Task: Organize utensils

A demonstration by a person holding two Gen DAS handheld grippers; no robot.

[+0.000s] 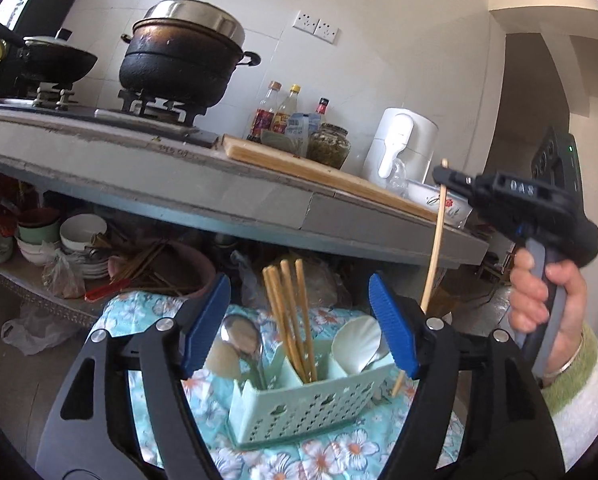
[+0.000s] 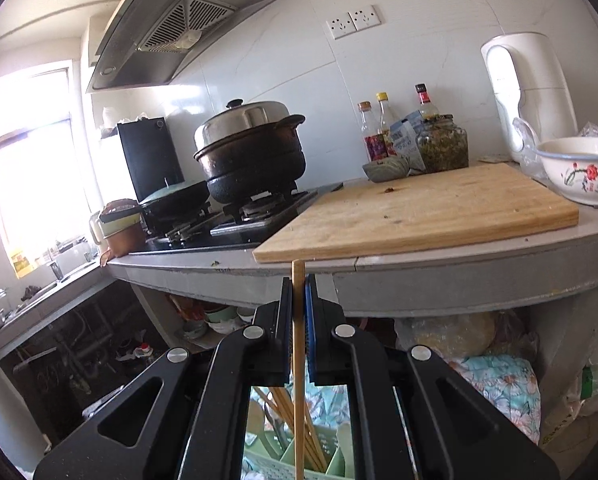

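A pale green utensil caddy [image 1: 299, 404] stands on a floral cloth. Its middle slot holds several wooden chopsticks [image 1: 291, 316], its left slot metal spoons [image 1: 241, 338], its right slot a white ceramic spoon [image 1: 357, 344]. My left gripper [image 1: 299, 320] is open and empty, its blue pads either side of the caddy. My right gripper [image 2: 298, 284] is shut on a single chopstick [image 2: 298, 360], held upright above the caddy [image 2: 283, 464]; in the left wrist view this chopstick [image 1: 433, 256] hangs to the right of the caddy, its tip beside the right slot.
A grey counter [image 2: 459, 280] carries a wooden cutting board [image 2: 419, 216], sauce bottles [image 2: 379, 132], a jar, a white kettle [image 2: 527, 92], a flowered bowl [image 2: 579, 172] and a black pot [image 2: 251, 160] on the stove. Bowls and plates [image 1: 71, 240] fill the shelf below.
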